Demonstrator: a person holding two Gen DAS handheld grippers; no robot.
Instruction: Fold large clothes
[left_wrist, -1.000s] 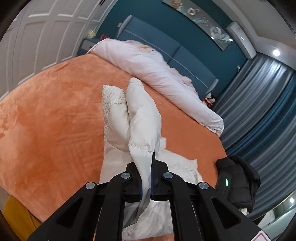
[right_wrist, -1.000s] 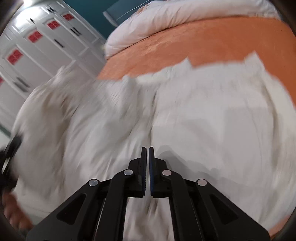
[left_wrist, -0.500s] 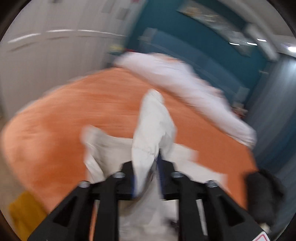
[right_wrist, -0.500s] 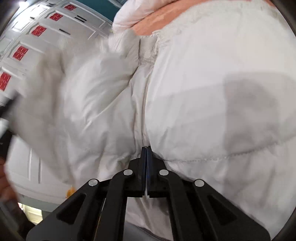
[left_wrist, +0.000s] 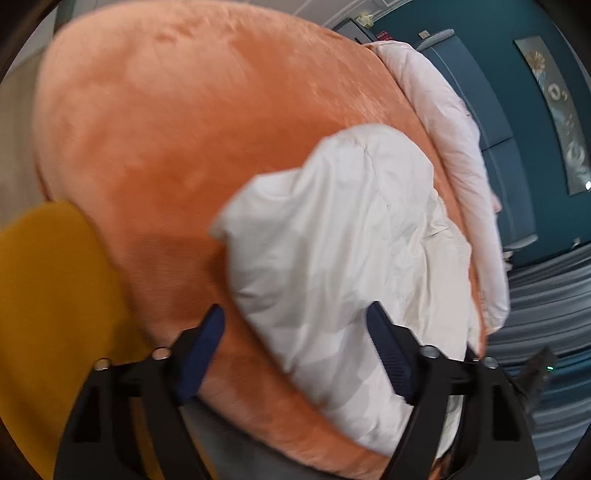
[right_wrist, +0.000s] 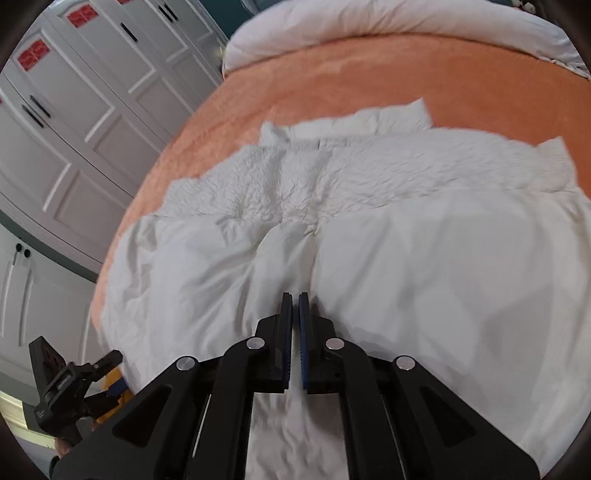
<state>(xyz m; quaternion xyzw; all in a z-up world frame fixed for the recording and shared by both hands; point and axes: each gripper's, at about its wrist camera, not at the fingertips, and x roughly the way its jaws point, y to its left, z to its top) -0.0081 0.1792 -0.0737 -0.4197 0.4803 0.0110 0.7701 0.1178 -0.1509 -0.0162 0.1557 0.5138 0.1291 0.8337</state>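
- Released since a second ago, the sleeve no longer hangs pinched in the left gripper (left_wrist: 295, 332); its jaws now stand spread wide over the near edge of the white puffer jacket (left_wrist: 343, 251).
- White puffer jacket lies bunched on the orange bed (left_wrist: 166, 129), fleece lining showing at its far side.
- Right gripper (right_wrist: 295, 321) sits low over the jacket, jaws pressed almost together; whether fabric is caught between them I cannot tell.
- Pale duvet (right_wrist: 369, 26) lies along the bed's far edge.

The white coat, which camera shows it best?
The right wrist view: the coat lies spread across the orange bed, fleecy lining visible. The left wrist view shows only a blurred folded part.
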